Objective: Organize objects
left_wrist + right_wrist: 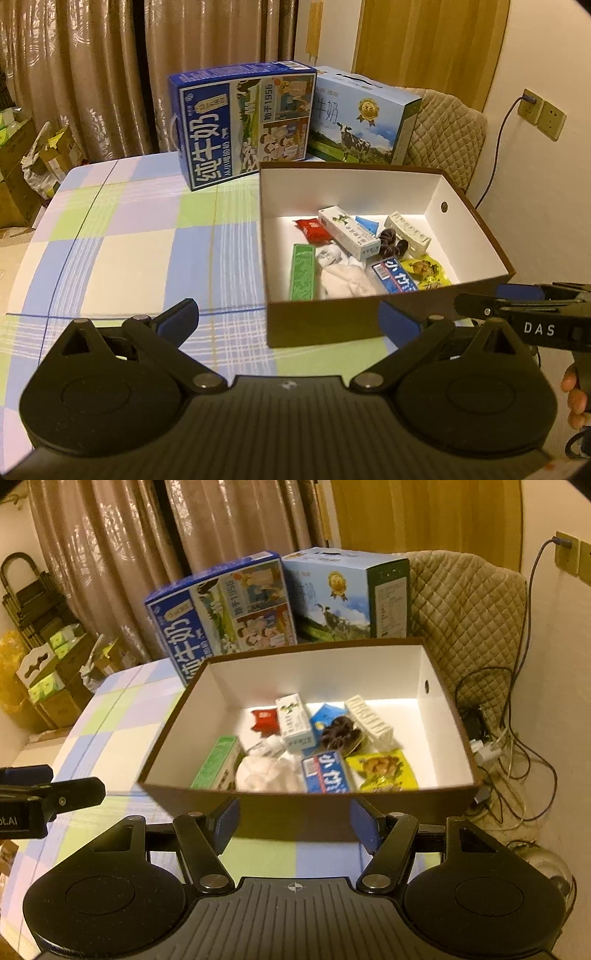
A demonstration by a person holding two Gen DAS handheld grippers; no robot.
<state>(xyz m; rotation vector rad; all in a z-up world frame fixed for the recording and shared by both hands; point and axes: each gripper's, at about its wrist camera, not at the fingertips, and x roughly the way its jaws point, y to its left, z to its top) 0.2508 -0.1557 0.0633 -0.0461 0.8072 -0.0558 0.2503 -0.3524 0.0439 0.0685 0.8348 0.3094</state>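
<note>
The small objects are all lying inside the brown box (310, 806) on the table (122, 258), among them a green packet (218, 762), a yellow snack bag (384, 770) and a white tissue wad (266, 771). The left gripper (288, 319) and right gripper (293, 825) are hovering with jaws apart, holding nothing (the sorting is looking nearly finished).

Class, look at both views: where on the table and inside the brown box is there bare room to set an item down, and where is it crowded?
The checked tablecloth is bare left of the brown cardboard box, bordered behind by the dark blue milk carton. Inside the box, the white floor is free right of the yellow snack packet and cream block. The left and middle are crowded.
</note>
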